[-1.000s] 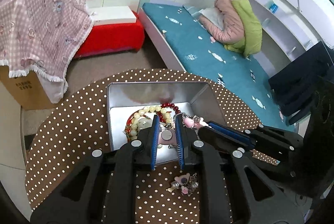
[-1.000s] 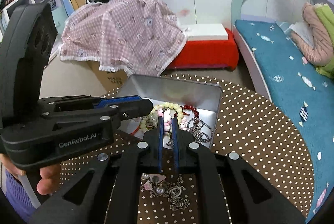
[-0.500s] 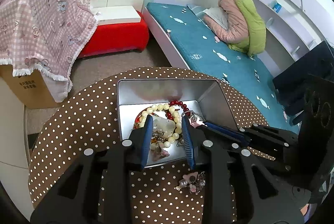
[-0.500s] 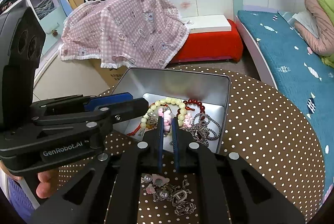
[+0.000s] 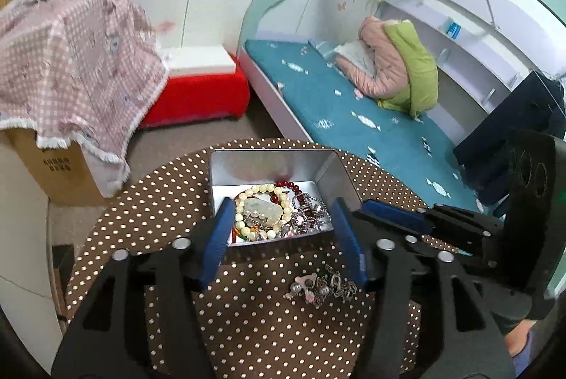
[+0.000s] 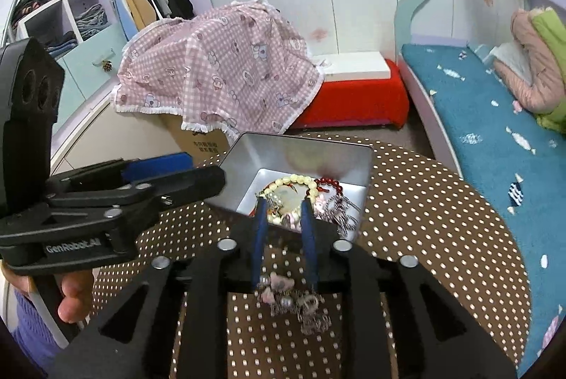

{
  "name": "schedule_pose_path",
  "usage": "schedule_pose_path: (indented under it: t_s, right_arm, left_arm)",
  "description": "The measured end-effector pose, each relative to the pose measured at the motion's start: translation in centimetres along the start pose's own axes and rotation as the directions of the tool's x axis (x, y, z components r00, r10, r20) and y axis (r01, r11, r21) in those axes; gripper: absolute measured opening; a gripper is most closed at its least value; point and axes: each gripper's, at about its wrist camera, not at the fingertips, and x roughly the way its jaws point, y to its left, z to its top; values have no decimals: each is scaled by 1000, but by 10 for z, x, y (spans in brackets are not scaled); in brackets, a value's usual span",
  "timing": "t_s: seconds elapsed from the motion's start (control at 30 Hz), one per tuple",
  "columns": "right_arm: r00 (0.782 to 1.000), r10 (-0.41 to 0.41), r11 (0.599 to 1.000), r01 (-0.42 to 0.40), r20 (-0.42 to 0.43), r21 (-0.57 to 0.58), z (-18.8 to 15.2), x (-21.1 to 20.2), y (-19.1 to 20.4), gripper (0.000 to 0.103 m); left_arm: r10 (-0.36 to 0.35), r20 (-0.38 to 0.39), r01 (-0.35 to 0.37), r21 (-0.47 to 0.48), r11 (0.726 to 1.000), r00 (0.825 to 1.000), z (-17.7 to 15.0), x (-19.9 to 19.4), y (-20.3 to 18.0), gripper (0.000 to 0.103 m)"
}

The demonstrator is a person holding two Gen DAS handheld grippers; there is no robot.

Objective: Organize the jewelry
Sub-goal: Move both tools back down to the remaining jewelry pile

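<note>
- The left claw (image 5: 283, 237) is spread wide and holds nothing, its blue fingers either side of the near wall of the tin (image 5: 272, 157).
- The right claw (image 6: 284, 239) is partly spread and empty, above one loose jewelry cluster (image 6: 295, 301) on the dotted counter (image 6: 424, 237).
- One tin holds a pale bead bracelet (image 5: 256, 193), a red bead bracelet (image 5: 292, 186) and tangled chains.

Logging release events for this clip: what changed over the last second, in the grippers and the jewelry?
The left gripper went from nearly shut on a small pendant above the tin to wide open; the pendant is no longer between its pads and presumably dropped among the beads. The right gripper opened from shut to a moderate gap, empty. The loose jewelry pile on the dotted tablecloth stayed where it was.
</note>
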Motion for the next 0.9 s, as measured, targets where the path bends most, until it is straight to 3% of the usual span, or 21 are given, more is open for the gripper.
schedule_pose_path:
  t_s: [0.2,0.37,0.67,0.9]
  right_arm:
    - [998,-50,998,52,45,-37,-26,-26,5,39]
    - [994,-105,993,107,40,-45,-52,-29,1,44]
    - [996,-85,996,85,-18,15,-82,-16,-20,48]
    - [997,-68,997,70,-35,46,-95,-13,-31,49]
  left_arm:
    - [45,87,-50,51,997,995,-30,-24,-13,77]
    - [92,113,-101,78,992,989,-62,-20,-21,77]
    - [60,38,-63,81,995,997,-96,14,-25,73]
    - [56,-36,-50,152,987,998,-110,42,-46,53]
